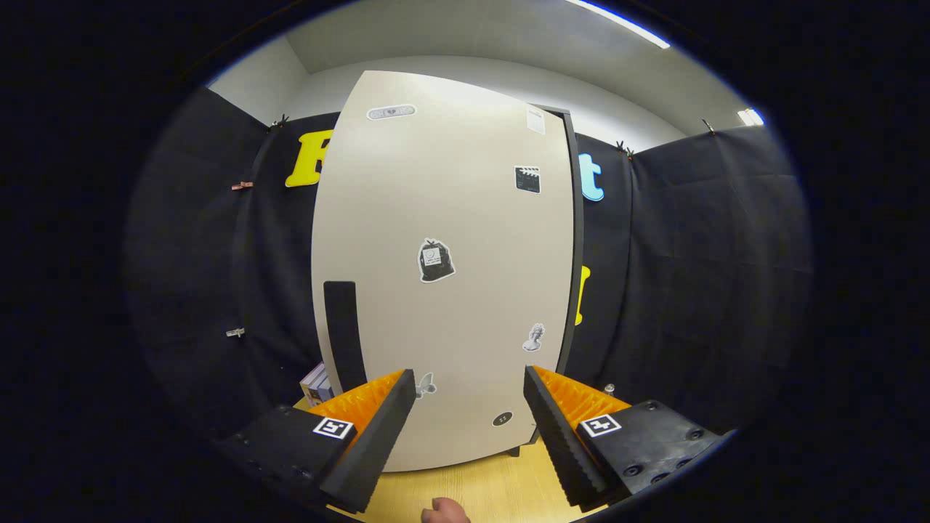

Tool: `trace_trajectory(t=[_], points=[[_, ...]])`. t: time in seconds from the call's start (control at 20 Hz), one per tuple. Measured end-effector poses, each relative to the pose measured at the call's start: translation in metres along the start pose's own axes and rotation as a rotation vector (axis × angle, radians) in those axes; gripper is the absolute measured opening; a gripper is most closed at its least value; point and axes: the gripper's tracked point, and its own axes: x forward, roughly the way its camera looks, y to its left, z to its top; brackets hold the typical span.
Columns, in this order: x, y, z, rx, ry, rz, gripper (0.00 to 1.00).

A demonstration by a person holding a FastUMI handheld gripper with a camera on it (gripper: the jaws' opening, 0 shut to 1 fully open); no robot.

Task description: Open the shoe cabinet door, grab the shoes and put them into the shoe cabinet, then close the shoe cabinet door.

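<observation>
So the shoe cabinet [443, 276] stands tall right in front of the claw [470, 392], long axis straight up and down, front face pointed back at the camera. Its beige door [450, 218] looks closed, flush against the dark side panel [576, 247] that peeks out along its right edge. There's a dark vertical handle strip [344, 338] low on the door's left side, just above the left finger.

The claw is released: both fingers spread wide, nothing between them except bare door. The foam pads [381, 436] sit just short of the door's lower part; can't tell if they're touching it or not.

The door has a bunch of stickers [436, 260] scattered over it, including a black bag-looking one near the middle and a small clapperboard one up top right.

The cabinet sits on a light wooden surface [479, 487]. To its left, tucked behind the corner, there's some small boxy thing [317, 383], too hidden to identify. A small knob-like thing [609, 388] sits off to the right. A bit of a hand [445, 511] pokes in between the fingers, close to the camera.
</observation>
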Motion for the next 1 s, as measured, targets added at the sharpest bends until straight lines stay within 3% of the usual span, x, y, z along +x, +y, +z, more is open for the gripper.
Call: trace_trajectory(t=[1.0], points=[[-0.008, -0.011, 0.015, 0.017, -0.074, -0.037, 0.97]])
